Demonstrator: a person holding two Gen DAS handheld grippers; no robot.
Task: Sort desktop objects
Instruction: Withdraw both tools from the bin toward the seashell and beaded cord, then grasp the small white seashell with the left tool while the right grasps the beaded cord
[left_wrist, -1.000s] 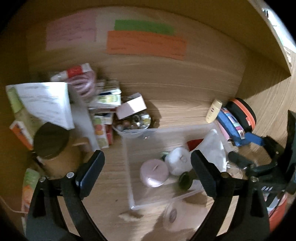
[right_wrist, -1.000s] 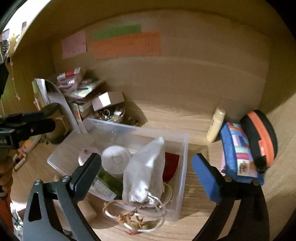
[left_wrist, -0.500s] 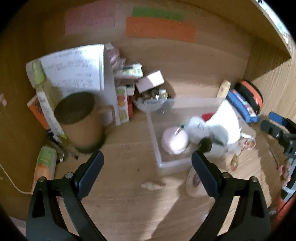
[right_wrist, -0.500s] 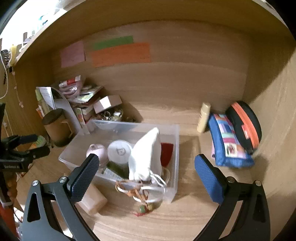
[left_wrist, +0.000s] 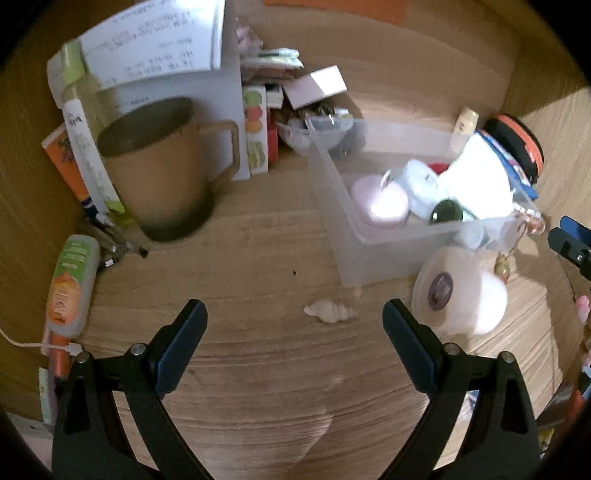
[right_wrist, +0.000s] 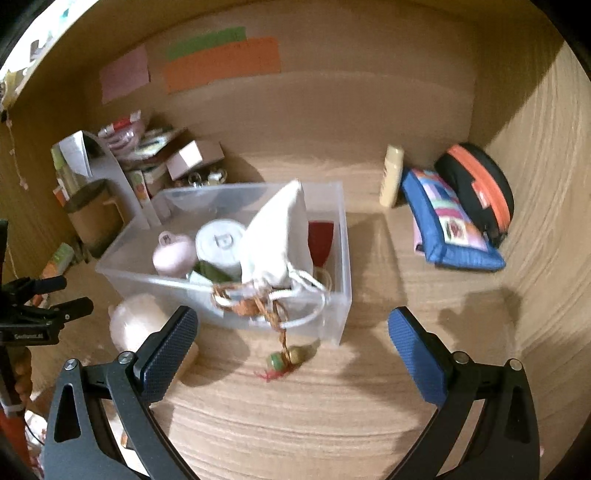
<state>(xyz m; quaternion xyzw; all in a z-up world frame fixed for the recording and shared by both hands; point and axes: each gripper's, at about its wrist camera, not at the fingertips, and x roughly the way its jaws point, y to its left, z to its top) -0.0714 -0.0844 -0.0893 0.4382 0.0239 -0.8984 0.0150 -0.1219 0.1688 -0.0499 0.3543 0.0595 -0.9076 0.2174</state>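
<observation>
Pink (right_wrist: 125, 74), green (right_wrist: 207, 43) and orange paper notes (right_wrist: 221, 64) on wooden back wall (right_wrist: 369, 110), white cable (left_wrist: 22, 343) at left edge

Writing on white sheet (left_wrist: 155, 40) blurred, unreadable; orange paper (left_wrist: 336, 4) cut off at top edge.

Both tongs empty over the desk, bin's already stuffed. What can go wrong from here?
1. The beaded cord hangs over the clear bin wall; the right tongs may snag it and drag the white drawstring pouch out.
2. The small shell lies flat ahead of the left tongs, likely hard to pinch.
</observation>
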